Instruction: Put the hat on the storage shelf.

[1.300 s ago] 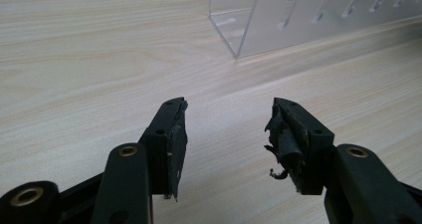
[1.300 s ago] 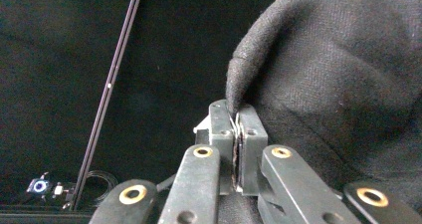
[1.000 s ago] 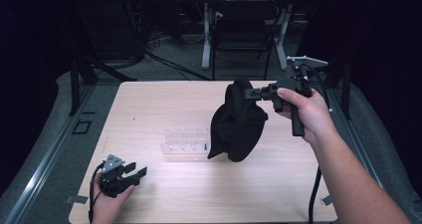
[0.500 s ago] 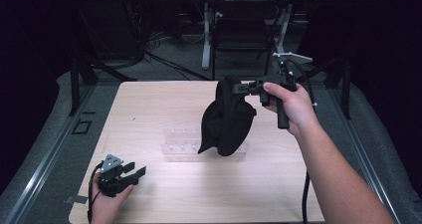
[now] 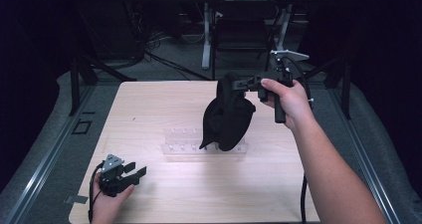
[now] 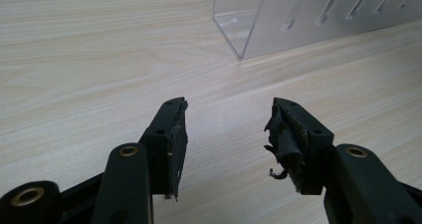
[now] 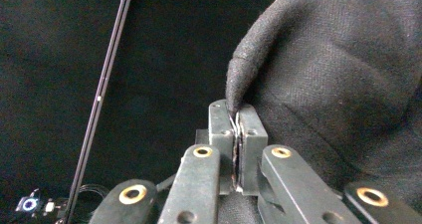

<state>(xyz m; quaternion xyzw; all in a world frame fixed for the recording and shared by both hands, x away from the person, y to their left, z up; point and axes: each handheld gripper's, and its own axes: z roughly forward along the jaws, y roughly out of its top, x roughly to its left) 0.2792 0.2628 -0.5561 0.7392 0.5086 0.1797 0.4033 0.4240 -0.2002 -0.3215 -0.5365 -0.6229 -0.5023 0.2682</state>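
Observation:
A black cloth [image 5: 228,115] hangs above the middle of the table, and my right gripper [image 5: 238,83] is shut on its top edge. In the right gripper view the jaws pinch a fold of the black cloth [image 7: 328,79], and my right gripper [image 7: 238,117] points sideways. The cloth's lower end dangles over a clear plastic rack [image 5: 184,142] lying on the wooden table [image 5: 149,104]. My left gripper [image 5: 139,170] rests low at the front left corner, open and holding nothing. In the left gripper view my left gripper [image 6: 226,119] faces the corner of the clear rack [image 6: 278,20].
Beyond the table's far edge stand a dark chair [image 5: 239,37] and white table legs [image 5: 205,40], with cables on the floor. A metal rail [image 5: 45,154] runs along the left side. The right gripper's cable [image 5: 302,194] hangs beside the forearm.
My right gripper has carried the hanging cloth leftward and slightly toward the table's middle, so the cloth now covers the rack's right part. The left gripper has stayed in place.

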